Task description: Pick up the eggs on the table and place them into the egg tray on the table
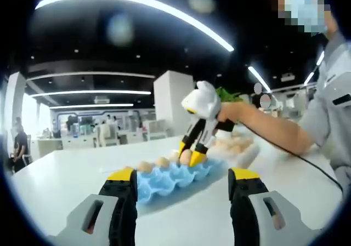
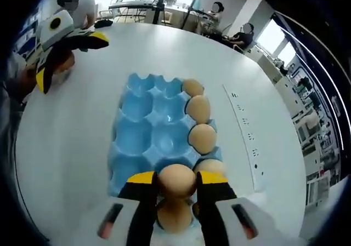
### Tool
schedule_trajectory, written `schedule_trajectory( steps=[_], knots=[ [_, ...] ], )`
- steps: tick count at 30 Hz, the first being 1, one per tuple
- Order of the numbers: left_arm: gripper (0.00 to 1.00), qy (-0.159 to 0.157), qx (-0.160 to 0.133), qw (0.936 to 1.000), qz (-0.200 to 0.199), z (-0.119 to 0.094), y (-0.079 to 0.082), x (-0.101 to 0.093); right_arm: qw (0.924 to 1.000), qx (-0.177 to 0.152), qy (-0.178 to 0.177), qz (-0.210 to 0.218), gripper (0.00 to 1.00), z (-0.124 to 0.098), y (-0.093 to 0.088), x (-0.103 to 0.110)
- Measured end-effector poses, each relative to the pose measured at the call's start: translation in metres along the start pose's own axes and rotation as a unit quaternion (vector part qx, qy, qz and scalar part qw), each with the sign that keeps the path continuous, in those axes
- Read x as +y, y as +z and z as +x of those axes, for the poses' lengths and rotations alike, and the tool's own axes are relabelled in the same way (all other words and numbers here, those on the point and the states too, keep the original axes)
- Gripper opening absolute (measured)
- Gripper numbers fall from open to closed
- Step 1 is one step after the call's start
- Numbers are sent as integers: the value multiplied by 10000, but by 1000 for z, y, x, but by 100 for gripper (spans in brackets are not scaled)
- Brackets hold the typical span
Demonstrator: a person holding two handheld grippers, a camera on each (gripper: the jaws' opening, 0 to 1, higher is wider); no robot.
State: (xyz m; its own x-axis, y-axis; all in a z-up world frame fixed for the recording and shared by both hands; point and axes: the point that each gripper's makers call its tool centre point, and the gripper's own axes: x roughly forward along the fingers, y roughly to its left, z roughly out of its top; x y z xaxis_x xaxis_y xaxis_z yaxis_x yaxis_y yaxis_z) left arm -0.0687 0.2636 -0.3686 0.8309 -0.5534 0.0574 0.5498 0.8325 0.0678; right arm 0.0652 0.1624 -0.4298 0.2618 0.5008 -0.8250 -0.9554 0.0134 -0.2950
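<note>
**An egg held over the near end of the blue tray**

The light-brown oval egg sits between the two yellow-tipped black jaws of the right gripper, which are closed onto its sides. It hangs just over the near end of the pale blue moulded egg tray, above another brown egg that shows lower between the same jaws. In the right gripper view, four more brown eggs lie in the cups along the right edge of the tray: one at the far end, the next, a third, and one partly hidden beside the right jaw. The other cups of the tray are bare.

The tray lies flat on the white round table. In the left gripper view, the same tray is seen from the side, with the right gripper standing over its far side, held by a person's hand in a grey sleeve.

The left gripper has its jaws wide apart and nothing is between them; it is a little before the tray. In the right gripper view it is at the far left of the table, near a brownish object that I cannot identify.

Behind the tray in the left gripper view, a heap of loose pale eggs lies on the table, blurred.
</note>
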Motion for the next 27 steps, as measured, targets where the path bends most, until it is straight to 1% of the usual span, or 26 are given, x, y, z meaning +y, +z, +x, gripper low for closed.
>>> schedule_trajectory(
  steps=[9,20,22,25,27],
  knots=[
    [68,3,5,10000,4,0,0,1,10000,-30,-28,-33,31,0,1,-1],
    [68,6,13,10000,6,1,0,2,10000,-54,-11,-16,31,0,-2,0],
    [68,7,11,10000,11,1,0,2,9999,-119,-20,7,31,-3,-1,-2],
    [68,6,3,10000,15,1,0,1,9994,-318,-78,127,30,-10,2,-8],
    [68,3,-2,10000,16,1,1,1,9987,-425,-191,217,30,-17,3,-15]
  ],
)
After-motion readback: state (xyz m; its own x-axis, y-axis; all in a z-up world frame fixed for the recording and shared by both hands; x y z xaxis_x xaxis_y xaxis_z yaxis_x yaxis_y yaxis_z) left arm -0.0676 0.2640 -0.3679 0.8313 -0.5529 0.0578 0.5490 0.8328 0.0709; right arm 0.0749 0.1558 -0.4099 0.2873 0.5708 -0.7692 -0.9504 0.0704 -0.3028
